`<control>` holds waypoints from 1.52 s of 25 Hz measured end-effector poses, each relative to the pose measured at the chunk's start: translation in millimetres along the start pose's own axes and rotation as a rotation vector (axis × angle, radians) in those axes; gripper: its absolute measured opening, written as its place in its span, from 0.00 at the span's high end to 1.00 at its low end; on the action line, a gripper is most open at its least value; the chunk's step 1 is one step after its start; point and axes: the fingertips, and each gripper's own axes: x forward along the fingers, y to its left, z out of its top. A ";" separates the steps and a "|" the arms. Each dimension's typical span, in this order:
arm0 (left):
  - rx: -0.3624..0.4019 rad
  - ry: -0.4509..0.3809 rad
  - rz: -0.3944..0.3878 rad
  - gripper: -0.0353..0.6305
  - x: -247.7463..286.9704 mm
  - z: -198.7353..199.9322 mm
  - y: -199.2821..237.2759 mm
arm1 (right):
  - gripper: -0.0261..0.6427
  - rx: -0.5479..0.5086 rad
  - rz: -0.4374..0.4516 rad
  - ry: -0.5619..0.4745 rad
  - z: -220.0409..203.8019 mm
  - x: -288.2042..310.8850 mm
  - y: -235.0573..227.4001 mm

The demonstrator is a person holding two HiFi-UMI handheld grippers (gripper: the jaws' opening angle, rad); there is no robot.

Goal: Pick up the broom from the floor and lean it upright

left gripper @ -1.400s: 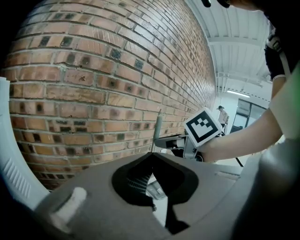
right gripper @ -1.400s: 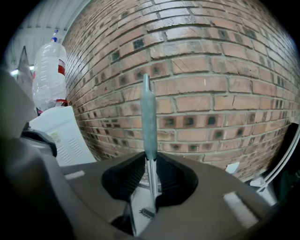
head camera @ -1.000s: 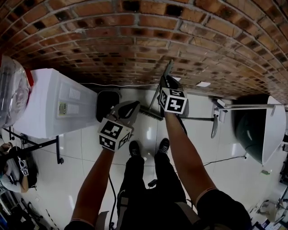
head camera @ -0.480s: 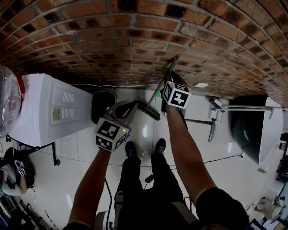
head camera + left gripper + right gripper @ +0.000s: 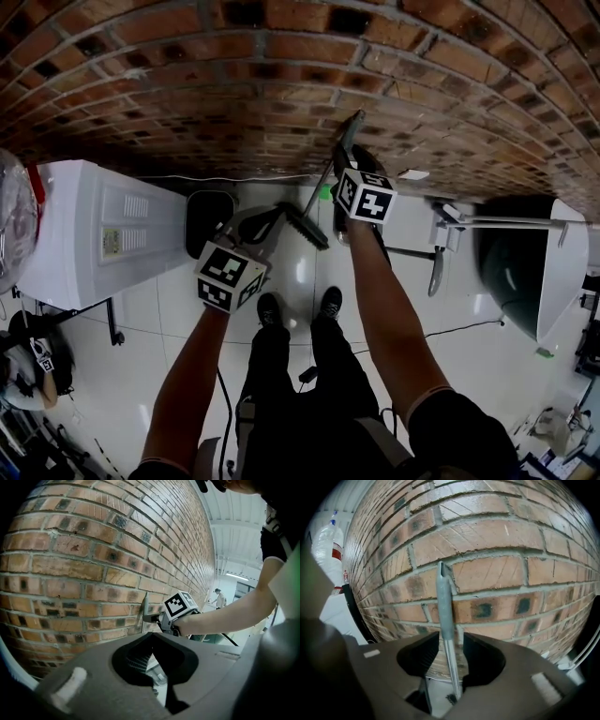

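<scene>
Clamping the broom (image 5: 444,602) are the right gripper (image 5: 451,653) fingers; left gripper (image 5: 152,658) fingers meet, empty.

A red-brown brick wall (image 5: 281,84) with pale mortar fills the top. Below it lies a glossy white tile floor (image 5: 141,328). A white cabinet (image 5: 103,234) stands against the wall at left, with a black bin (image 5: 208,220) just beside it. A large dark tub (image 5: 520,272) sits at right. A thin cable (image 5: 450,330) crosses the floor. A strip light (image 5: 236,576) glows overhead.
</scene>
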 end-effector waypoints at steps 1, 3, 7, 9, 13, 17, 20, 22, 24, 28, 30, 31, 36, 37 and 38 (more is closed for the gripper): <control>-0.001 -0.001 0.002 0.95 0.5 0.8 0.6 | 0.70 -0.002 0.010 -0.004 1.2 -2.0 0.7; -0.003 0.000 0.004 0.95 1.6 2.4 1.2 | 0.68 -0.001 0.022 -0.009 2.6 -7.5 0.8; -0.001 -0.003 0.011 0.95 2.2 8.5 -0.4 | 0.68 0.001 0.043 -0.011 3.3 -18.2 1.4; 0.002 -0.008 0.014 0.95 1.4 13.2 -2.6 | 0.68 -0.006 0.061 -0.022 7.1 -28.9 4.8; 0.012 -0.027 0.015 0.95 -2.9 29.8 -10.9 | 0.70 -0.022 0.113 -0.075 22.2 -70.5 14.9; 0.022 -0.067 0.007 0.95 -11.3 60.1 -33.8 | 0.90 -0.076 0.178 -0.160 50.2 -129.8 28.9; 0.038 -0.089 0.005 0.95 -19.4 84.3 -56.7 | 0.95 -0.113 0.232 -0.214 75.3 -176.8 38.9; 0.034 -0.112 0.009 0.95 -26.4 100.1 -69.9 | 0.95 -0.129 0.276 -0.241 90.0 -204.0 47.0; 0.030 -0.144 0.009 0.95 -33.1 115.2 -81.8 | 0.95 -0.156 0.325 -0.262 102.0 -225.9 57.6; 0.025 -0.158 -0.007 0.95 -48.4 126.8 -109.6 | 0.95 -0.221 0.423 -0.274 109.5 -267.1 82.2; 0.017 -0.160 -0.010 0.95 -55.5 129.7 -123.0 | 0.95 -0.233 0.461 -0.277 109.5 -284.2 89.6; 0.019 -0.162 -0.013 0.95 -58.5 131.7 -129.4 | 0.95 -0.233 0.476 -0.280 109.6 -291.4 91.9; 0.056 -0.166 -0.020 0.95 -70.1 139.0 -156.0 | 0.95 -0.234 0.524 -0.312 112.9 -323.8 96.3; 0.059 -0.171 -0.018 0.95 -72.5 141.6 -159.4 | 0.95 -0.233 0.527 -0.316 113.4 -329.4 96.0; 0.062 -0.177 -0.017 0.95 -74.2 144.8 -162.3 | 0.95 -0.231 0.529 -0.320 113.7 -333.9 95.0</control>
